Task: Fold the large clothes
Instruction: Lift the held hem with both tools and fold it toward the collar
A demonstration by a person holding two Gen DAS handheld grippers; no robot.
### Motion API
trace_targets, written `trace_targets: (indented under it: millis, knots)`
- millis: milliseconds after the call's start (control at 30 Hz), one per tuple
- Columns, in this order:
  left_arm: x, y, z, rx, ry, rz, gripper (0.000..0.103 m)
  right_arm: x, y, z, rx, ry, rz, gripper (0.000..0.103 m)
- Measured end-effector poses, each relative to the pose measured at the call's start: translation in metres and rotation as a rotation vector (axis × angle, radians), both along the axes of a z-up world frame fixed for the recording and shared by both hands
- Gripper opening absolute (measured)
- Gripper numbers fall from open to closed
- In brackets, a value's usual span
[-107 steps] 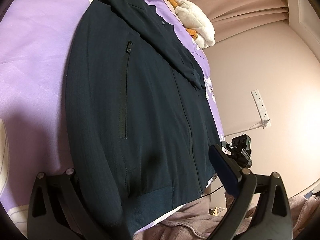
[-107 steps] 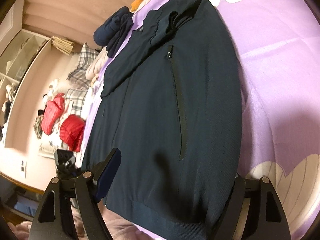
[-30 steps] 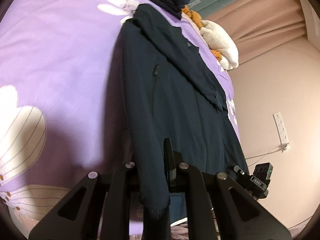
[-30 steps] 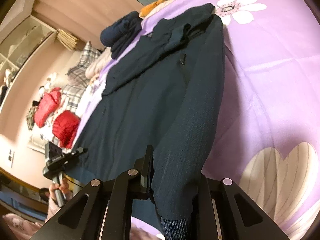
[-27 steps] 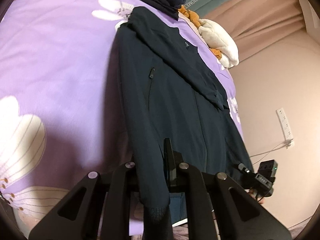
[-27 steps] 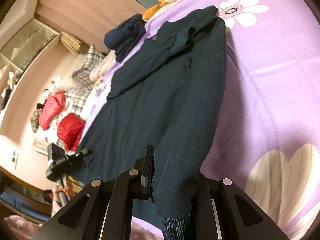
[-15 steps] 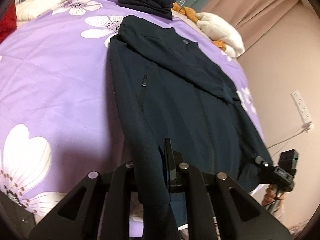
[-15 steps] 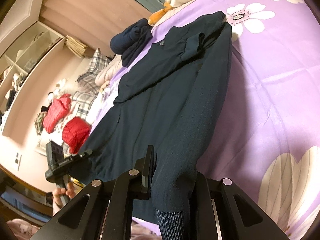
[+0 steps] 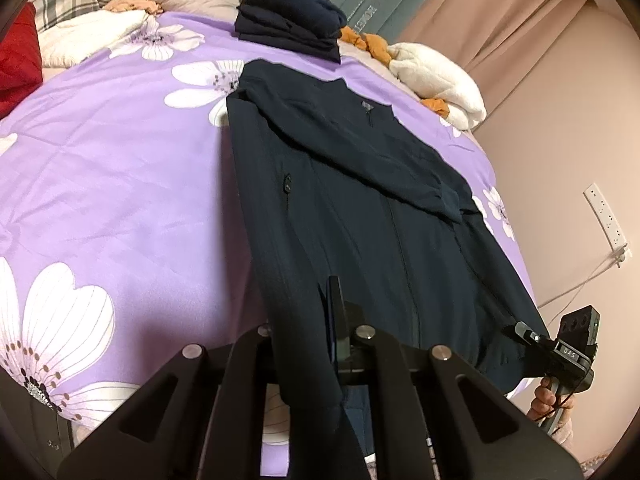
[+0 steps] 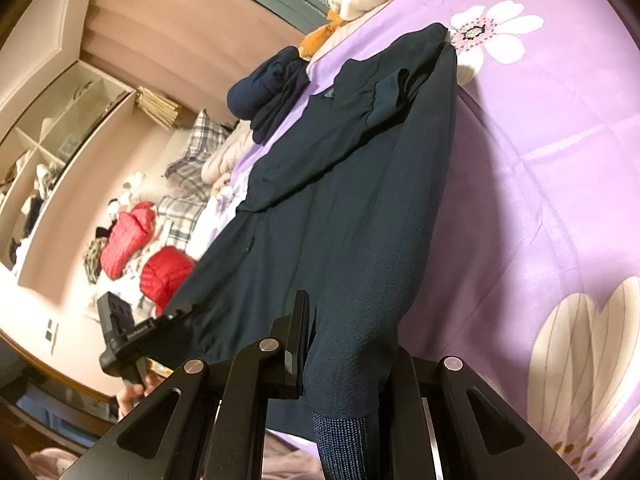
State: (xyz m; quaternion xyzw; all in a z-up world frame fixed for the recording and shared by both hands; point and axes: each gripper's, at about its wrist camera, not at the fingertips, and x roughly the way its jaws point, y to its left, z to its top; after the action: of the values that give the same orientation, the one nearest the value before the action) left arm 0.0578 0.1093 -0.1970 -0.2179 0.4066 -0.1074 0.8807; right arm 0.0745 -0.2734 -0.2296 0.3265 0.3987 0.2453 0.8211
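In the left wrist view, a dark navy zip jacket (image 9: 360,208) is lying front-up on a purple bedspread (image 9: 112,184) printed with large white flowers, its collar pointing toward the far end of the bed and one sleeve (image 9: 360,152) folded diagonally across the chest. The left gripper (image 9: 316,344) is pinching the near hem corner of the jacket, its jaws drawn close together on the fabric, which is draping down between the black fingers (image 9: 248,380). A folded stack of dark clothes (image 9: 288,24) is sitting beyond the collar, with a white and orange plush toy (image 9: 432,76) to its right near the curtains. At the lower right edge, the right gripper (image 9: 520,332) is clamping the other hem corner, a hand (image 9: 548,400) wrapping its handle, and a white power strip (image 9: 606,216) is hanging on the wall behind. In the right wrist view, the right gripper (image 10: 344,356) is gripping the jacket (image 10: 340,208) at its ribbed hem (image 10: 344,440), jaws narrow and pressing on the cloth, which is rising off the bedspread (image 10: 540,160) toward the camera. The folded sleeve (image 10: 360,120) is lying across the upper body of the jacket. On the left, the left gripper (image 10: 180,316) is holding the opposite hem corner, with fingers of a hand (image 10: 132,396) showing beneath it. Red padded garments (image 10: 152,252) and plaid bedding (image 10: 188,176) are lying beyond the jacket's far edge.
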Motion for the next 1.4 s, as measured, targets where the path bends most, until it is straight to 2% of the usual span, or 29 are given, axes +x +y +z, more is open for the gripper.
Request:
trace_targets:
  millis: [233, 1400]
  knots:
    - [-0.002, -0.006, 0.011, -0.028, -0.045, -0.046, 0.007, -0.001, -0.004, 0.007, 0.056, -0.030, 0.011, 0.015]
    - [-0.039, -0.021, 0.057, 0.019, -0.162, -0.107, 0.007, -0.011, -0.011, 0.030, 0.150, -0.118, 0.065, 0.015]
